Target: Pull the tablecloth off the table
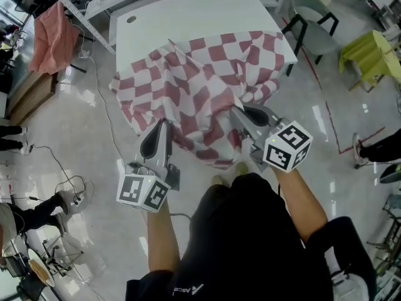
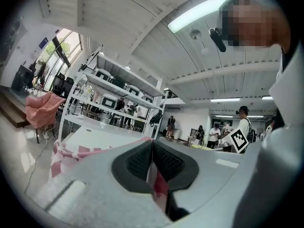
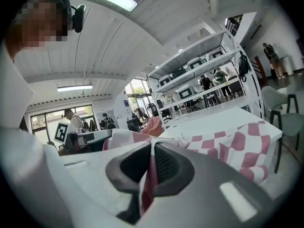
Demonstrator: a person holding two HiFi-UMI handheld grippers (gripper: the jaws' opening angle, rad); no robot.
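Shows the red-and-white checked tablecloth (image 1: pixel 207 80) rumpled over the near half of the white table (image 1: pixel 188 14), with its front edge hanging past the near side toward the person. Pinches one fold in the left gripper (image 1: pixel 164 125), jaws pressed together on the fabric. Pinches another likewise in the right gripper (image 1: pixel 237 111).

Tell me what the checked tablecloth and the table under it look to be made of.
Tablecloth: thin woven fabric, probably cotton or a blend, with a matte finish; it bunches into soft folds and hangs over the table's edge. Table: smooth, flat white top, likely laminate or painted board, with a slight sheen; the exact material is not clear from here.
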